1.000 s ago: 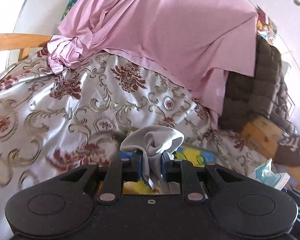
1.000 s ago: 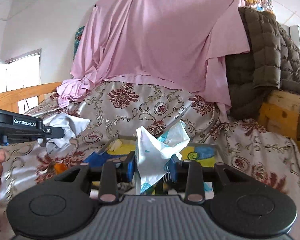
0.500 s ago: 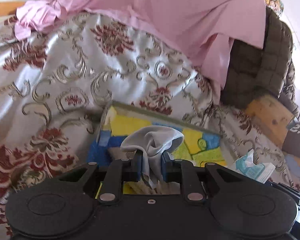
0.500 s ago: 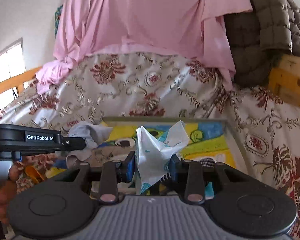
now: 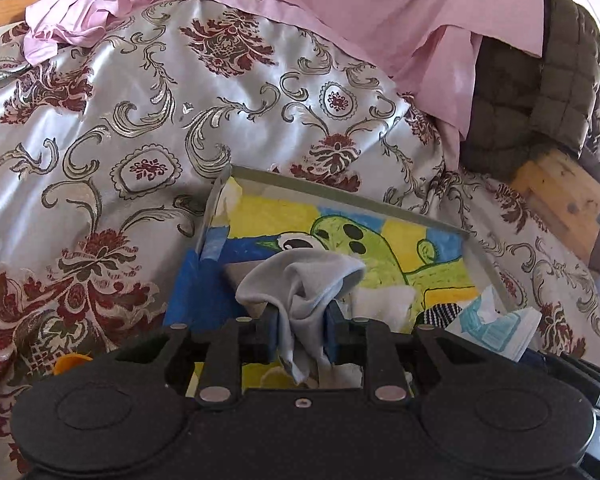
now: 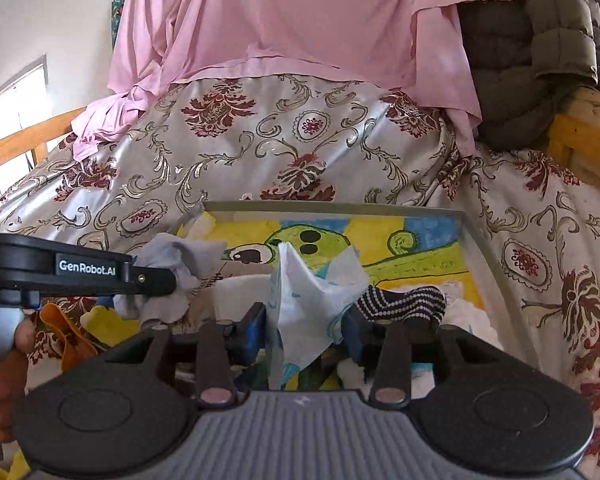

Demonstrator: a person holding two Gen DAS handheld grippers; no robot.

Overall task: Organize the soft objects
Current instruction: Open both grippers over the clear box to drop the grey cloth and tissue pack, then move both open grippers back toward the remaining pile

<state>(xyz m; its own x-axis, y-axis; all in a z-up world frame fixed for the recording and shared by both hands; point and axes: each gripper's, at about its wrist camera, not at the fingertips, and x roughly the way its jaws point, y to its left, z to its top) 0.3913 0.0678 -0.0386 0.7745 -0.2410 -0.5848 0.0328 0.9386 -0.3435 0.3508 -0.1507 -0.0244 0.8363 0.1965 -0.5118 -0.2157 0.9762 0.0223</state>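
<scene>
Silvery floral satin bedspread [image 5: 140, 128] fills both views, pink sheet [image 6: 300, 20] draped along the top. Shallow grey-rimmed tray with a yellow-green cartoon lining [image 5: 340, 196] sits at centre frame. Left gripper [image 5: 302, 336] is clamped on a crumpled grey sock [image 5: 300, 276] over the tray's left half. Right gripper [image 6: 306, 330] pinches a white-and-blue patterned cloth [image 6: 312, 292] above the tray; a black-and-white striped sock [image 6: 400, 300] lies just right of it.

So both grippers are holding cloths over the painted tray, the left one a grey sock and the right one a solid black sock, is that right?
Not quite. The right gripper holds a white cloth with light blue print, not a solid black sock; the right wrist view shows it pinched in the jaws. The rest stands: the left gripper holds a grey sock over the painted tray.
</scene>
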